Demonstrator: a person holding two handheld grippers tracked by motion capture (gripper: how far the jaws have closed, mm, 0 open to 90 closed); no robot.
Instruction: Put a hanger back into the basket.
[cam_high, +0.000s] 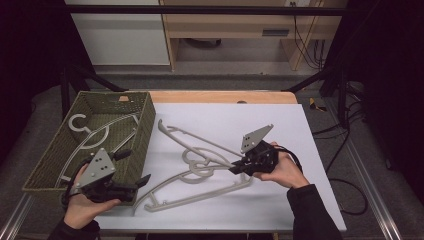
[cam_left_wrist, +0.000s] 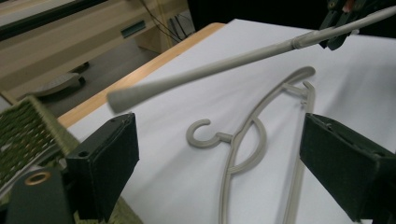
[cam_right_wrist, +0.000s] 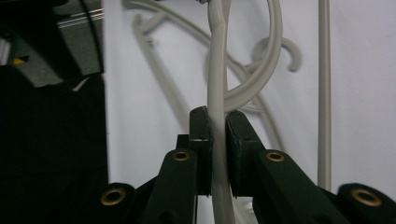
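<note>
A pale grey plastic hanger (cam_high: 200, 142) slants across the white table top, one end raised. My right gripper (cam_high: 235, 167) is shut on its thin arm (cam_right_wrist: 217, 70), which runs straight up between the two pads. In the left gripper view this hanger (cam_left_wrist: 210, 70) hangs in the air, with the right gripper (cam_left_wrist: 338, 21) at the top right. A second hanger (cam_high: 200, 192) lies flat beneath it, hook (cam_left_wrist: 201, 135) towards the basket. My left gripper (cam_high: 134, 167) stands open by the basket's front right corner, with nothing held between its fingers (cam_left_wrist: 224, 140).
An olive woven basket (cam_high: 142, 130) stands on the left of the table with a third grey hanger (cam_high: 92, 132) inside. The wooden table edge (cam_high: 225, 96) runs along the far side. Cables trail on the floor at the right.
</note>
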